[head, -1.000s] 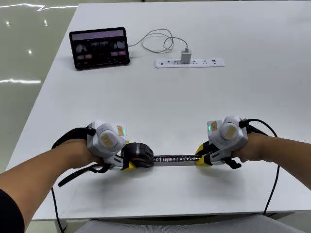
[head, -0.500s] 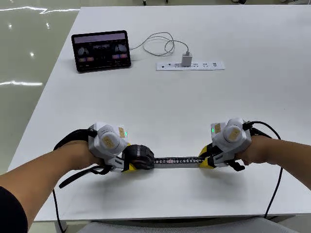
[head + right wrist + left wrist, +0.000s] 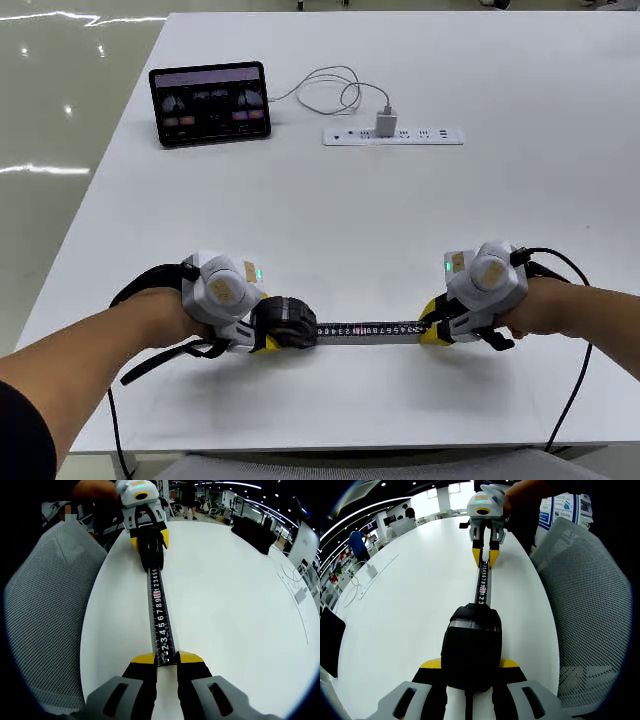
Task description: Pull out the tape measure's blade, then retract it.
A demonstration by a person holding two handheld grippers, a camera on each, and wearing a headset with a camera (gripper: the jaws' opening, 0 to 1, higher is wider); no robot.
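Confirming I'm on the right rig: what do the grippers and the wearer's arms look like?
The left gripper and right gripper have rounded white-grey bodies, each with a tan square sticker and a green light. Their fingers are black with yellow tips. Black straps wrap the hands, a black cable trails from each, and a dark sleeve covers the left upper arm.

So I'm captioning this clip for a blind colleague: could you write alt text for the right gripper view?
The right gripper pinches the tip of the blade, which runs straight across the white table to the black case held by the left gripper. A grey mesh chair sits at the view's left.
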